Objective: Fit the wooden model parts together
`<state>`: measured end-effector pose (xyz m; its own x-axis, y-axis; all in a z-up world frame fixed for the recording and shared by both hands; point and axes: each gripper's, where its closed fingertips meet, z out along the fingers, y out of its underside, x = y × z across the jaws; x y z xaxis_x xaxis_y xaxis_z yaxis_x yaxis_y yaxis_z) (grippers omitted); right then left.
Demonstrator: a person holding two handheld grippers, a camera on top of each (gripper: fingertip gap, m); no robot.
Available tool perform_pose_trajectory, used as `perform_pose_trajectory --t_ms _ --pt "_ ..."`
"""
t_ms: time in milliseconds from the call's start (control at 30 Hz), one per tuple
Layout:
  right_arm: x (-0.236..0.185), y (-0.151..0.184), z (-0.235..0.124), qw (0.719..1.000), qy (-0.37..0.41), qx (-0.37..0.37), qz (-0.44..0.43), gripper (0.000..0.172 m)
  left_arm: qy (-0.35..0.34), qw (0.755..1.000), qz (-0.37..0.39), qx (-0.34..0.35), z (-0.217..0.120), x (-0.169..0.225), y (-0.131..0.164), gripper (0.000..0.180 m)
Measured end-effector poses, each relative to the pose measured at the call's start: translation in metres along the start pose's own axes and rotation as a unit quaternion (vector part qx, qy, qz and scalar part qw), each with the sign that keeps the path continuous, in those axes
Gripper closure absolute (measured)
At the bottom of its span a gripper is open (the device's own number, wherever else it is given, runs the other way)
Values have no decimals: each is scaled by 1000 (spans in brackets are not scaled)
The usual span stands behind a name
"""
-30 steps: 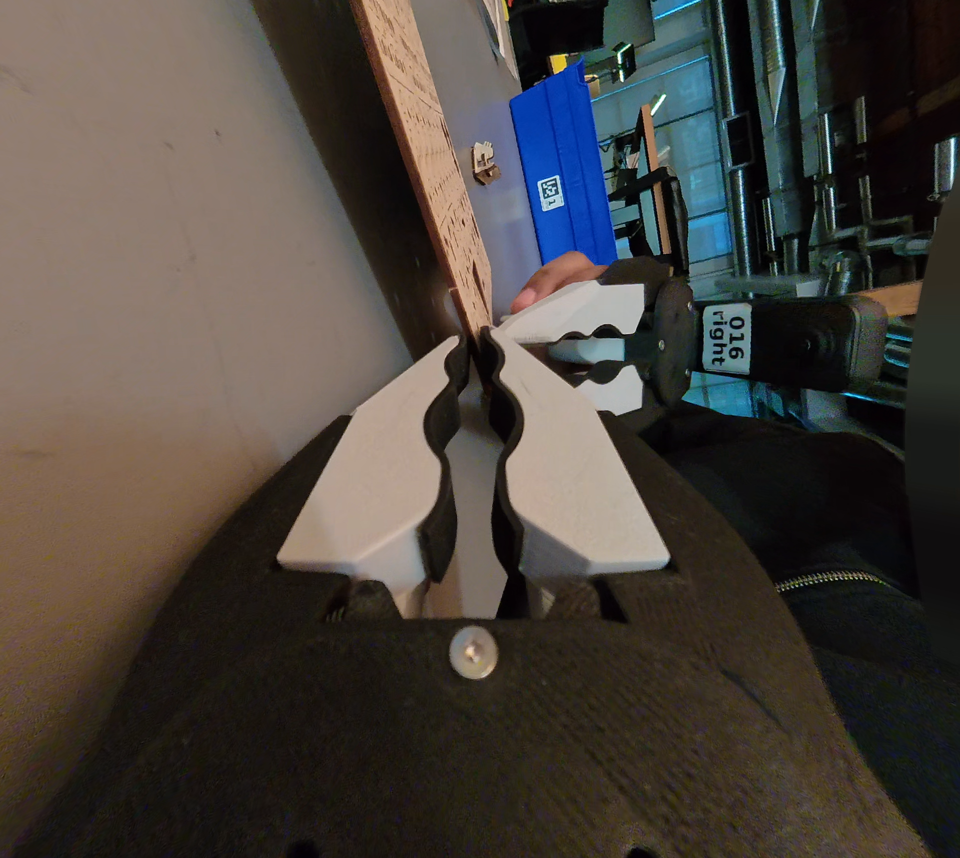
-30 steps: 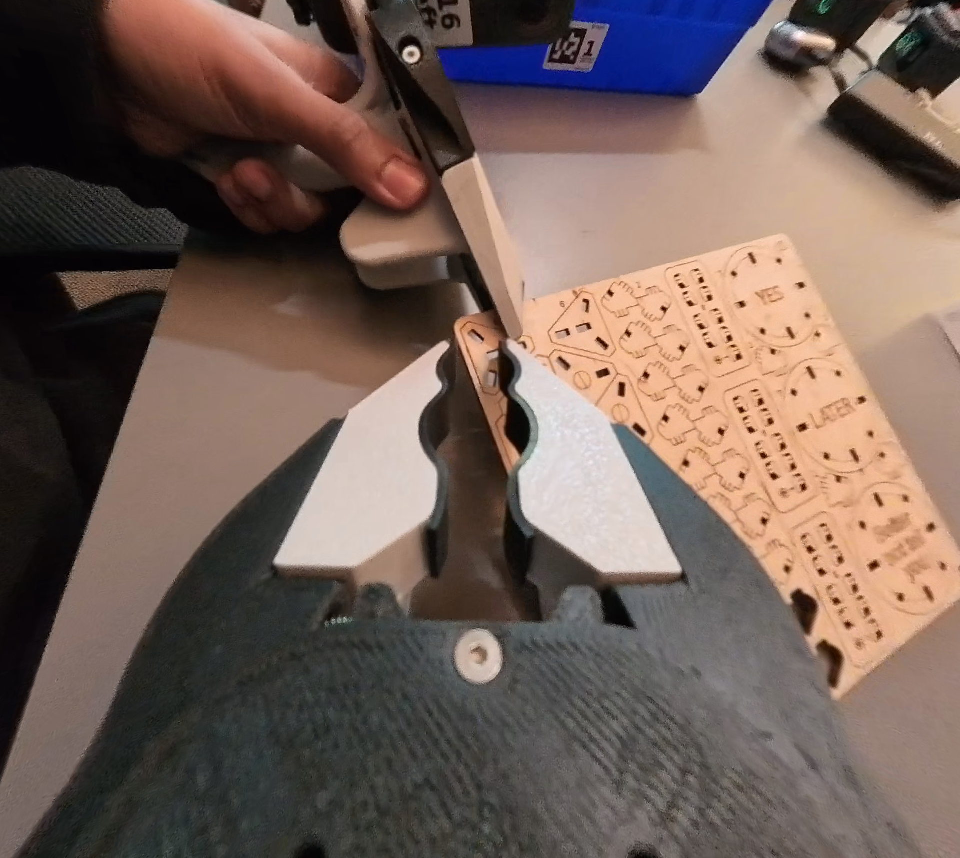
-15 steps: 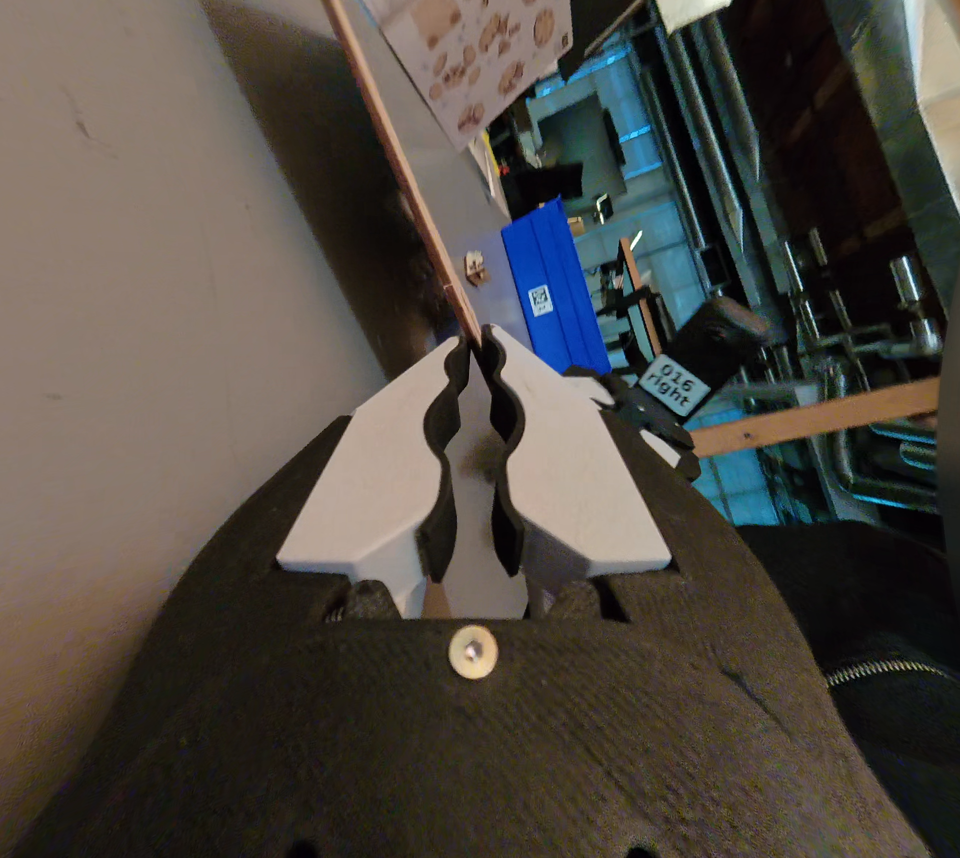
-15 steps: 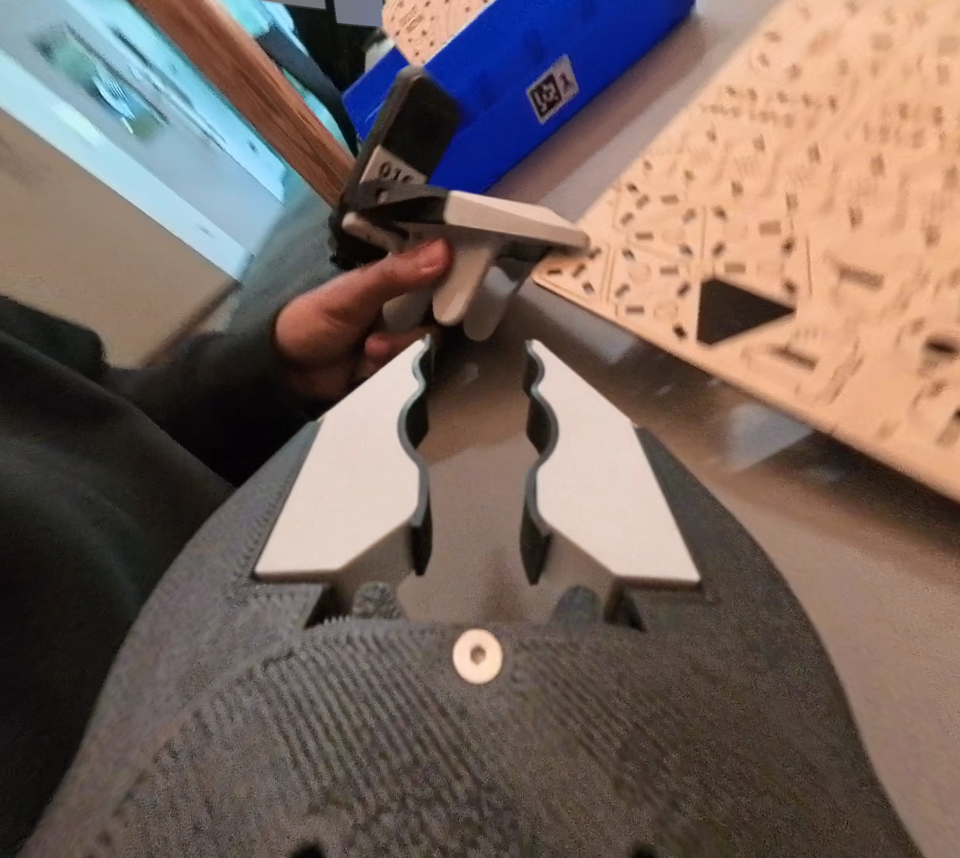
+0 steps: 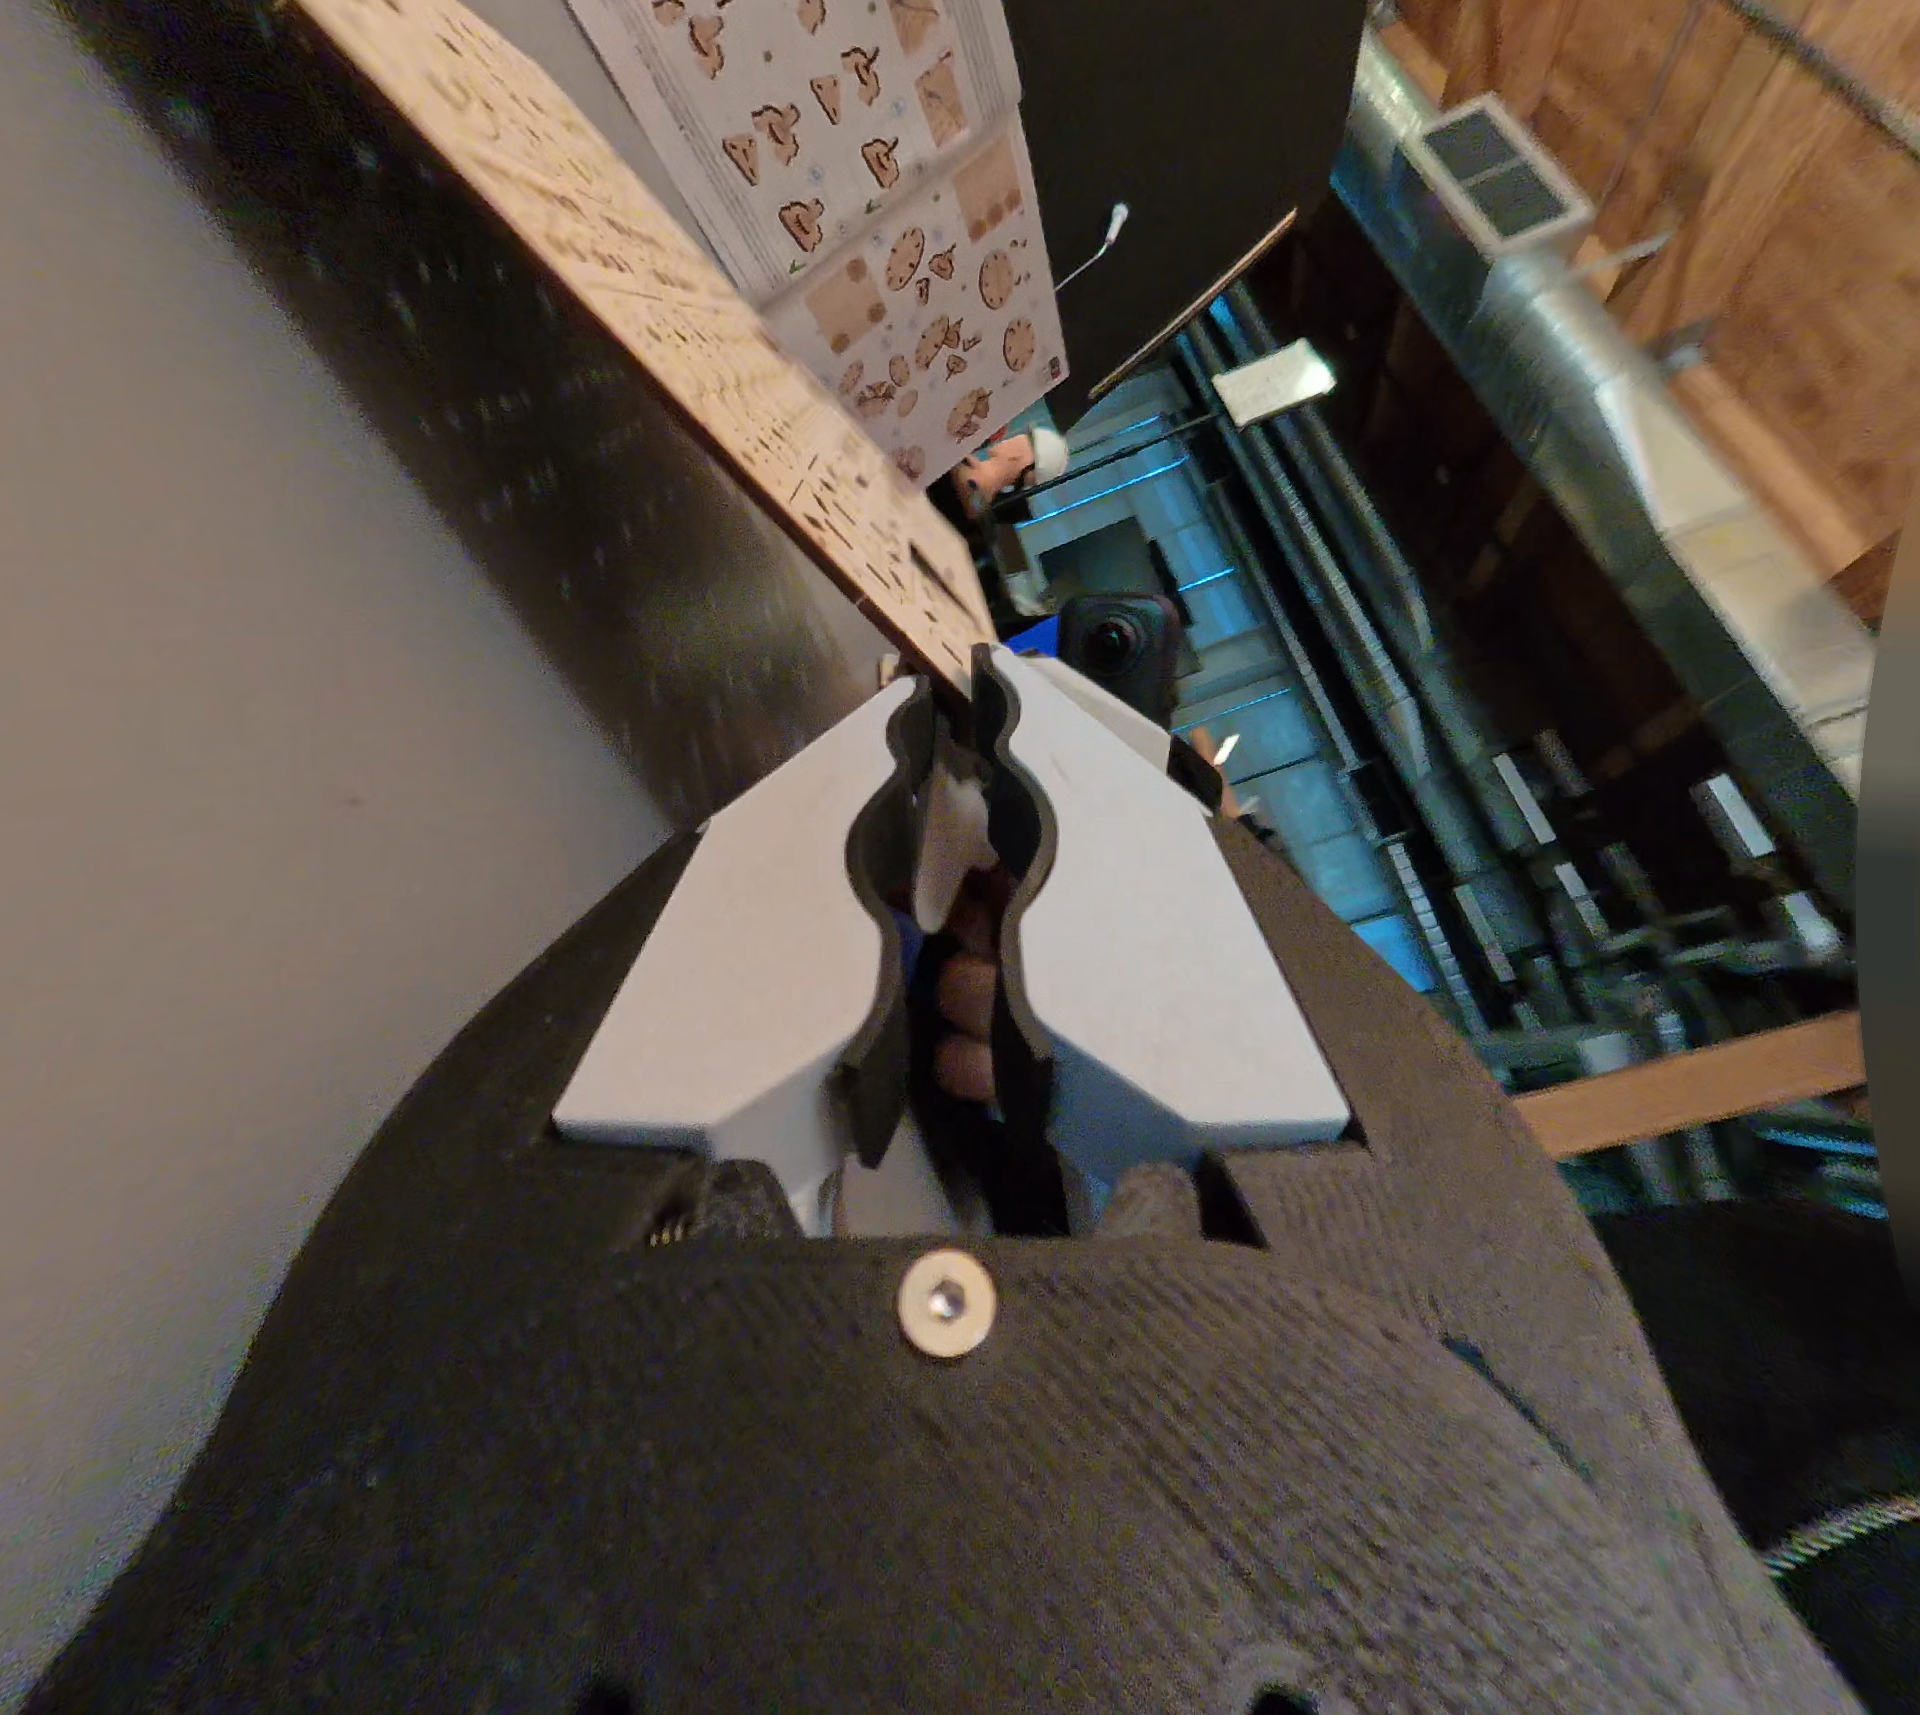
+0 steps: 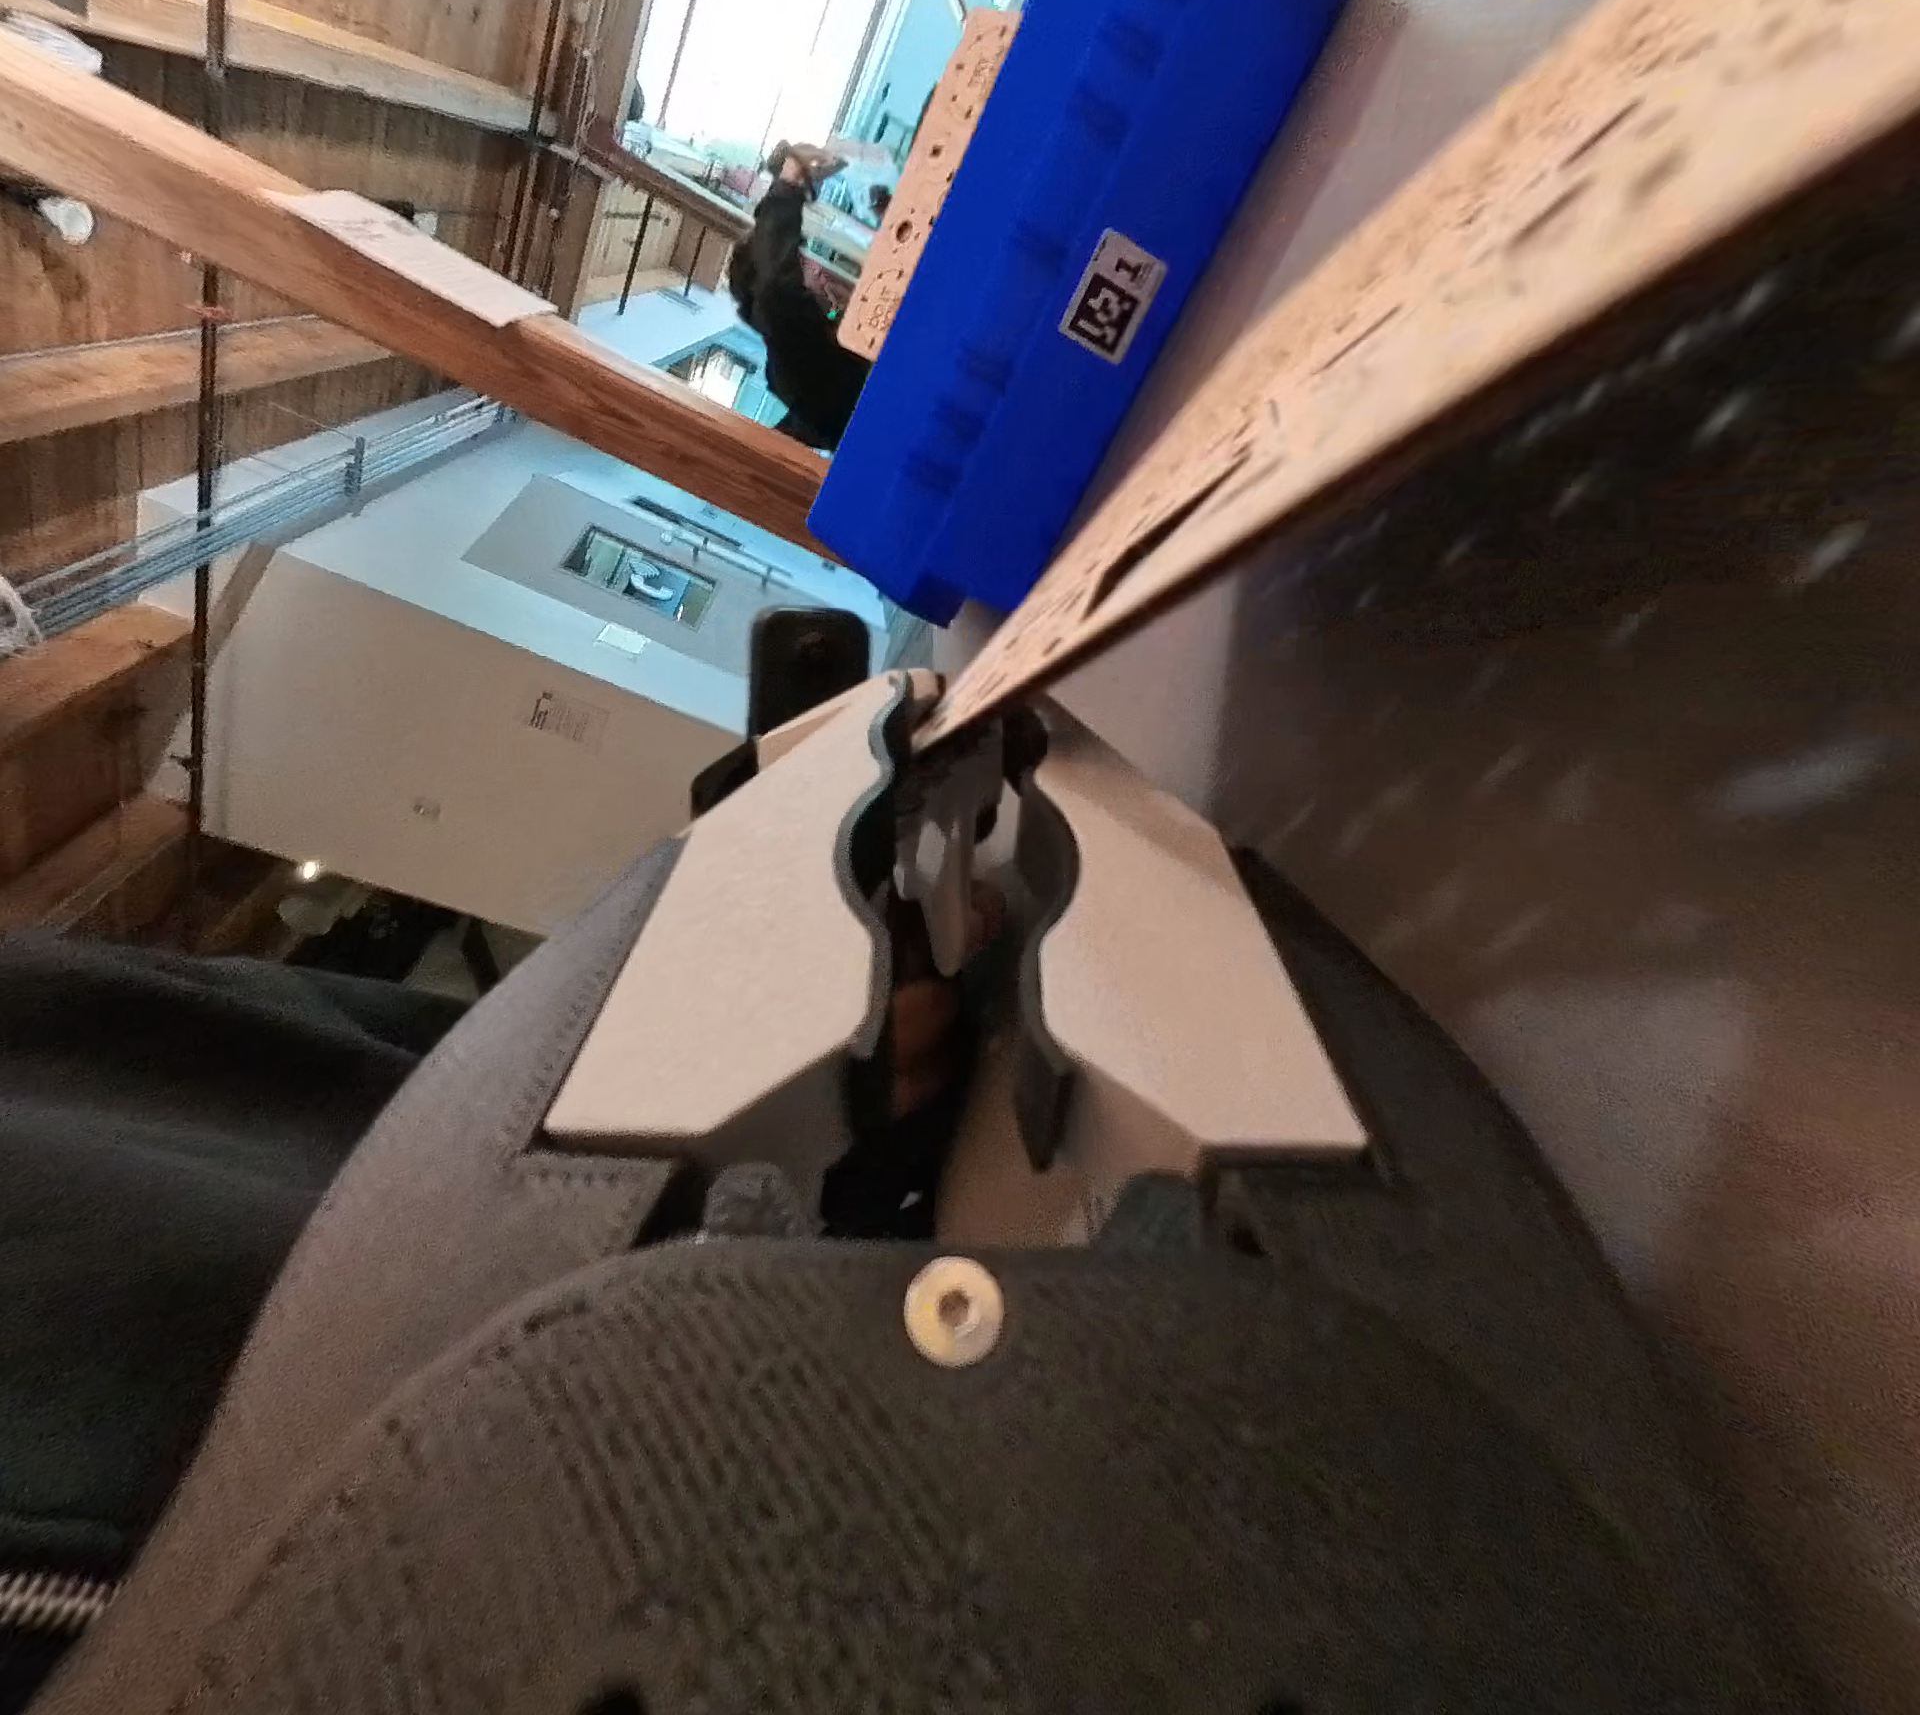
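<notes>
With both views tilted, both tongs meet at one corner of the laser-cut plywood sheet (image 5: pixel 582 211).
Left gripper (image 5: pixel 951 694) clamps the sheet edge, lifted off the grey table (image 5: pixel 208 730); right gripper (image 6: pixel 961 709) pinches the same corner. Blue bin (image 6: pixel 1070 294) behind.

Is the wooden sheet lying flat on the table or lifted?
Lifted at the near corner: the wooden sheet angles away from the grey table, casting a shadow beneath, its corner between the left hand-held gripper fingertips.
</notes>
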<state>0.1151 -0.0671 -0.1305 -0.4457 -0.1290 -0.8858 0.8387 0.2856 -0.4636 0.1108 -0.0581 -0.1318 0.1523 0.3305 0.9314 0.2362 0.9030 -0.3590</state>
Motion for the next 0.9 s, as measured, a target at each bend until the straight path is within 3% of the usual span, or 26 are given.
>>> perform_pose_trajectory --t_ms 233,333,500,600,633,700,767,833,900 --pt "0 1 -9 995 -25 -86 -37 158 72 991 -65 -93 -4 14 22 168" --pt "13 -1 -21 991 -9 -124 -52 161 114 983 -66 -127 -12 31 36 177" --pt "27 9 -38 968 11 -233 -94 162 118 978 69 -156 -13 56 29 163" --pt "29 7 -42 957 5 -265 -122 165 73 957 189 -209 -4 50 25 154" --pt "29 6 -44 952 0 -273 -136 165 60 946 202 -247 -2 44 32 154" --pt "23 3 -46 948 -17 -276 -156 163 61 938 156 -304 1 38 52 156" --pt "18 1 -48 950 -31 -268 -159 163 70 948 114 -290 7 33 60 157" --pt "15 0 -49 955 -40 -256 -146 162 46 942 167 -287 9 22 71 158" --pt "14 -2 -49 962 -49 -239 -121 161 -10 912 277 -301 10 6 80 157"
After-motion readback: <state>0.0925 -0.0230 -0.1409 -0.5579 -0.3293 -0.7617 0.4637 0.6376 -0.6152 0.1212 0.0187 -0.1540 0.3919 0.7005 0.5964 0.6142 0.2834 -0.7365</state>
